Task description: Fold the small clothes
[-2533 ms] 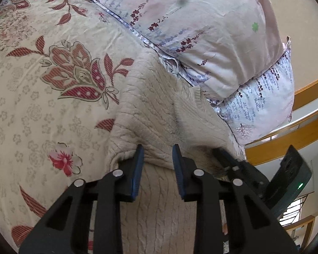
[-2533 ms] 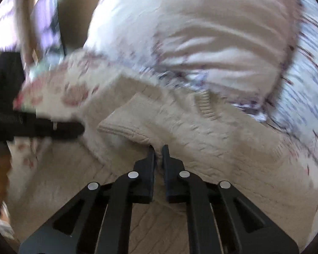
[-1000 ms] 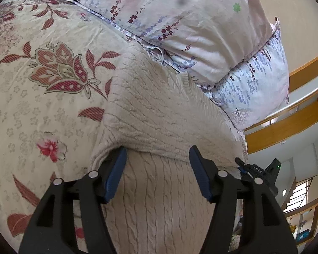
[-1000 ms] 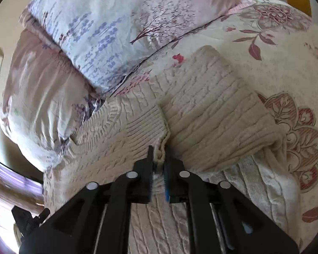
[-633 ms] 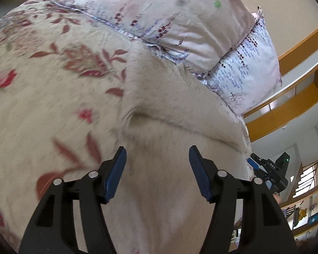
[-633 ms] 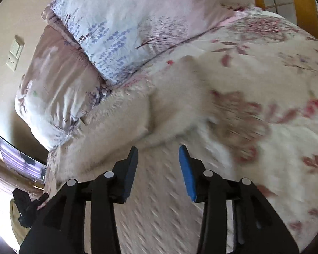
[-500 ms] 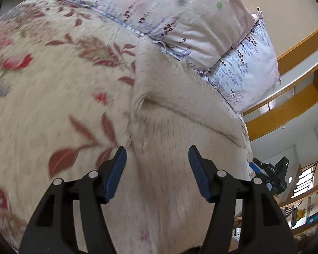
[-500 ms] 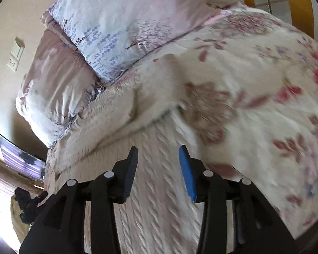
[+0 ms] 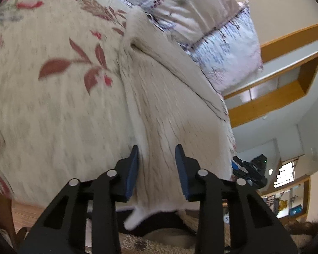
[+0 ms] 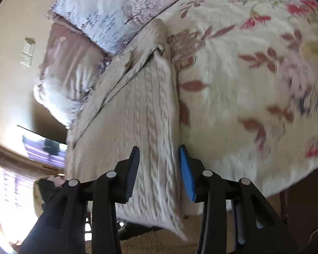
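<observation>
Covering most of both views, the bedspread (image 9: pixel 53 97) (image 10: pixel 254 89) is cream with red leaves and flowers, and it runs out to the left of the left fingers and to the right of the right fingers. Two pillows (image 9: pixel 201 10) (image 10: pixel 108 10) lie at its far end, well beyond both sets of fingers, touching the top of the sweater.

The sweater (image 9: pixel 169 105) (image 10: pixel 137 116), cream cable knit, stretches lengthwise from the pillows down toward the cameras. Its sleeves are folded in across the upper body, and a diagonal fold edge shows ahead of each gripper. The hem hangs over the near bed edge, below and between the fingers; in the left view one small corner droops lower than the rest.

Beneath the hem, a beige rug (image 9: pixel 159 241) (image 10: pixel 159 243) shows on the floor.

The left gripper (image 9: pixel 156 171) is spread apart, holding nothing, its blue pads (image 9: pixel 131 173) on either side of the sweater's left strip near the hem. The right gripper (image 10: pixel 160 172) is likewise parted and empty, with its pads (image 10: pixel 186 175) straddling the sweater's right edge, the right pad just past that edge over the bedspread. Whether any pad touches the knit cannot be told.
</observation>
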A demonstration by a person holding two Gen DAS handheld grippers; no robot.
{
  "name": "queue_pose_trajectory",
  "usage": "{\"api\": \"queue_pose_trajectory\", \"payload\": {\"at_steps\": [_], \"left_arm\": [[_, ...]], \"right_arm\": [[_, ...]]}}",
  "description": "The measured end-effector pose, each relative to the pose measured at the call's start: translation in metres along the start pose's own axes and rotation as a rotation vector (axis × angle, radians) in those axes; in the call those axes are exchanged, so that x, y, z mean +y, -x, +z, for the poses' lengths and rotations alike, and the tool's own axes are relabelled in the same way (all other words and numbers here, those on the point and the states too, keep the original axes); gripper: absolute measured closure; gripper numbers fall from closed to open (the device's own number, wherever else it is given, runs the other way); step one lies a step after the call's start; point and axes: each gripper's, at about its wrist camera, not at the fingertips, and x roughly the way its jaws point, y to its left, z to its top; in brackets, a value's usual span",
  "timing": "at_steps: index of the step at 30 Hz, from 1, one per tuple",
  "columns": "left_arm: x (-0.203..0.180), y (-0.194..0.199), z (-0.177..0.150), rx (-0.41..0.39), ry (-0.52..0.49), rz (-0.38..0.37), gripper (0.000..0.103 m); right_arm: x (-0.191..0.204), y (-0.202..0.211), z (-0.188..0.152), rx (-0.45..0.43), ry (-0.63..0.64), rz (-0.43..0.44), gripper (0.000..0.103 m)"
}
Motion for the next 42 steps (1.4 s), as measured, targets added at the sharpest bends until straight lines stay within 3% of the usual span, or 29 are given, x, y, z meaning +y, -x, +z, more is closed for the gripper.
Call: {"api": "queue_pose_trajectory", "payload": {"at_steps": [10,17,20,22,24,33,42], "left_arm": [[0.000,0.000,-0.043,0.045,0.000,-0.125,0.070],[-0.013,-0.012,-0.061,0.124,-0.081,-0.083,0.070],[-0.020,-0.017,-0.062,0.141,-0.109,-0.063,0.075],[-0.023,-0.020,-0.062,0.151,-0.130,-0.047,0.094],[-0.025,-0.020,-0.061,0.151,-0.142,-0.036,0.096],[-0.028,0.012,-0.037,0.002,-0.164,-0.019,0.096],[-0.041,0.031,0.002,-0.139,-0.176,0.026,0.097]], "right_arm": [[0.012,0.006,-0.041,0.060,0.100,0.080,0.070],[0.019,0.002,-0.059,0.130,0.167,0.055,0.071],[0.022,0.001,-0.064,0.144,0.200,0.023,0.088],[0.027,0.005,-0.064,0.110,0.234,0.024,0.093],[0.033,0.014,-0.062,0.053,0.267,0.038,0.094],[0.057,0.044,-0.040,-0.260,0.359,0.013,0.094],[0.073,0.050,-0.024,-0.452,0.429,-0.020,0.095]]}}
